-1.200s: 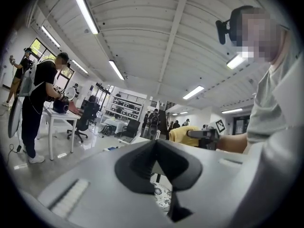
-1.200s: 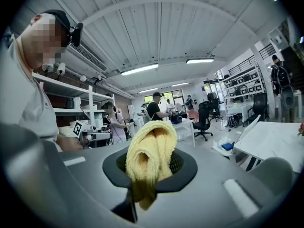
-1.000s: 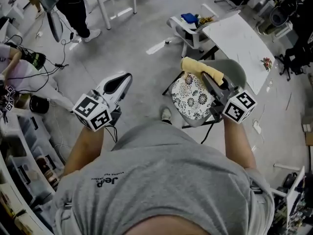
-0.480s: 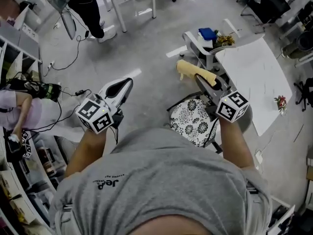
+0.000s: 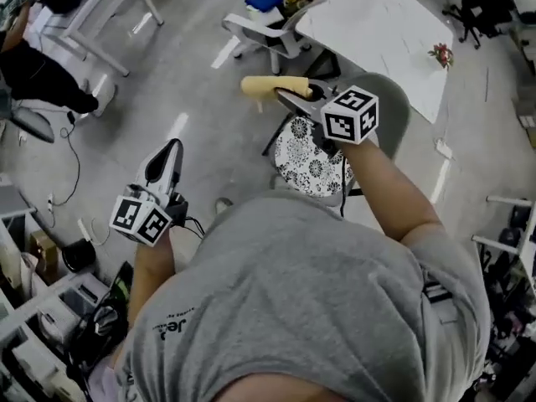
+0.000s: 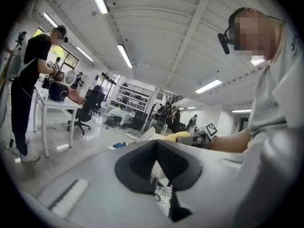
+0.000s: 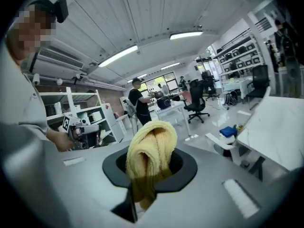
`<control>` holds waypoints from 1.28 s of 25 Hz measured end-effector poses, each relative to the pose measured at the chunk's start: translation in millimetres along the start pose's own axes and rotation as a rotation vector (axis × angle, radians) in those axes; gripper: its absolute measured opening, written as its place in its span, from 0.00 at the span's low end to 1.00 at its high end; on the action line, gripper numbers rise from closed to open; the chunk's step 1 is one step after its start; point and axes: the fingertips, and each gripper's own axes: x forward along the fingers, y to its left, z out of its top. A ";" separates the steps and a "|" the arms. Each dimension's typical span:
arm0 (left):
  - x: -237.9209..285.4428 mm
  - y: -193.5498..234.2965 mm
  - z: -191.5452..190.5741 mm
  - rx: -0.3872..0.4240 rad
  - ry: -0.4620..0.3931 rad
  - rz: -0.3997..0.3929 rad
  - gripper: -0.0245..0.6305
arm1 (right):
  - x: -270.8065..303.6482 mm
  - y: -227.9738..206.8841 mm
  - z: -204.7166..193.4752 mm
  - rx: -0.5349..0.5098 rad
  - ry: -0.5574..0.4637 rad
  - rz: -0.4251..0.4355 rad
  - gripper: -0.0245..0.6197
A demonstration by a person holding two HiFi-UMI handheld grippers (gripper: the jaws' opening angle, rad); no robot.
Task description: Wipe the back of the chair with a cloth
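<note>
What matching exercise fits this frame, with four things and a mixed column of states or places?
Things:
1 yellow cloth
2 left gripper
3 seat cushion
4 white table

States or places:
a jaws together, nothing between them
b black-and-white floral print
c beyond the chair's backrest
d clamped in the right gripper

Pairs: 1-d, 2-a, 3-b, 4-c.

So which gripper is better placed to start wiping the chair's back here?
The right. The right gripper is shut on the yellow cloth and is right by the chair, near its grey back. The left gripper is shut, empty, off over the floor.
</note>
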 end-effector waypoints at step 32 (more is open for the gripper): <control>342.4 -112.1 -131.2 0.062 0.296 -0.414 0.13 | -197.8 -384.4 -180.8 -0.172 0.383 -0.835 0.12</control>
